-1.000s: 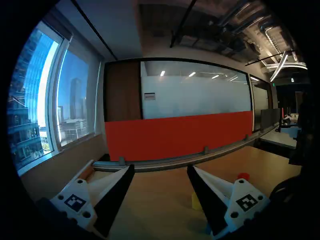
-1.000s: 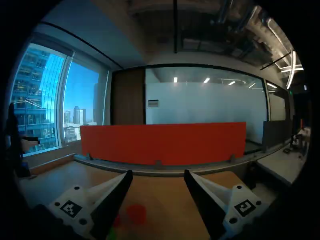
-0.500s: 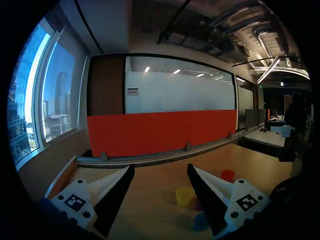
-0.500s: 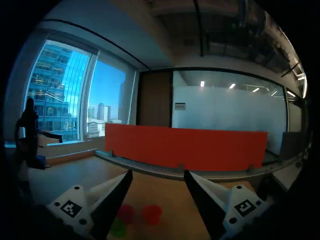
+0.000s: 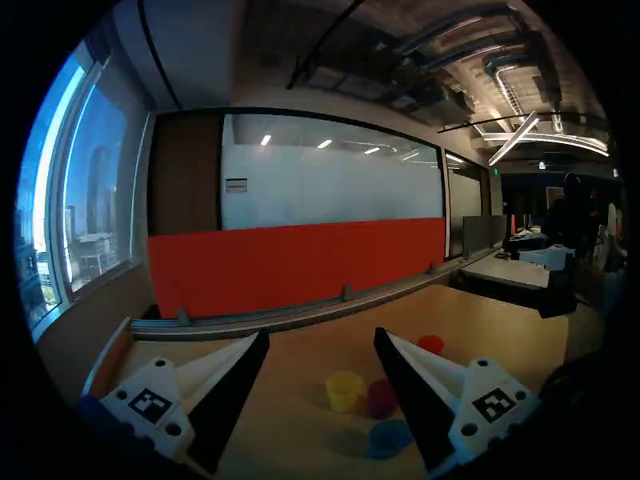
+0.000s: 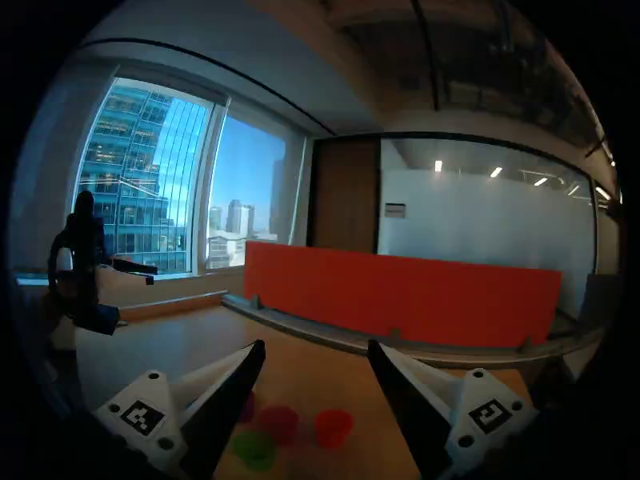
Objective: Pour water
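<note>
Reaching in — nothing gripped, nothing poured yet.
My left tool (image 5: pixel 320 333) and right tool (image 6: pixel 314 343) both gape wide; next I should lower onto the yellow cup (image 5: pixel 344 390) just ahead — squarely.

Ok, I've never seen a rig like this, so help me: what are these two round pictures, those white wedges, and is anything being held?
A person holds a two-finger gripper in each hand; a fisheye camera rides on each, looking along its fingers. The wedges are those fingers. The left gripper and the right gripper both stand open, holding nothing. On the table sit cups: a yellow cup and a blue cup in the left gripper view, a green cup in the right gripper view.
</note>
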Available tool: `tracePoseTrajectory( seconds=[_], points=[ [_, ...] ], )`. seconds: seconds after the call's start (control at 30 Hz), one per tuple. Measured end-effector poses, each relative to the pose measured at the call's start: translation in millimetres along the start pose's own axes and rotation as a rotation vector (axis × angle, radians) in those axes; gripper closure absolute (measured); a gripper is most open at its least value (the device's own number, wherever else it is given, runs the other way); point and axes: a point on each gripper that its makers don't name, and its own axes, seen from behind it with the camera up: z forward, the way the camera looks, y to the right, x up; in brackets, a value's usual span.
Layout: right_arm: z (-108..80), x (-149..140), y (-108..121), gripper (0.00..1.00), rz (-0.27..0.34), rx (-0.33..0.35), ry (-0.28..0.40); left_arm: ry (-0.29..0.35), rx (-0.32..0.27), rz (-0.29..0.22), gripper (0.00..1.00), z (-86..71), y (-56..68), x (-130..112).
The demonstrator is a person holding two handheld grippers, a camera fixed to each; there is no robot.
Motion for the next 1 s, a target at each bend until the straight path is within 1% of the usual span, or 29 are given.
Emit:
tracePoseTrajectory(
  seconds=[0.1,0.2,0.4,0.6,1.0],
  points=[
    [0.7,-2,-6,0.01,0.005,0.026,-0.012,-0.015,-0.024,-0.007,0.03,0.3,4.9,-5],
    [0.9,-4,-9,0.01,0.003,0.05,-0.022,-0.03,-0.043,-0.013,0.03,0.9,7.3,-10],
    [1.9,-8,-15,0.01,-0.003,0.09,-0.039,-0.055,-0.065,-0.005,0.03,1.9,9.4,-20],
    [3.6,-15,-20,0.01,0.002,0.12,-0.065,-0.081,-0.095,0.009,0.03,4.8,15.7,-32],
    [4.0,-39,-35,0.0,-0.043,0.18,-0.114,-0.114,-0.158,0.036,0.03,8.7,30.1,-54]
  ],
)
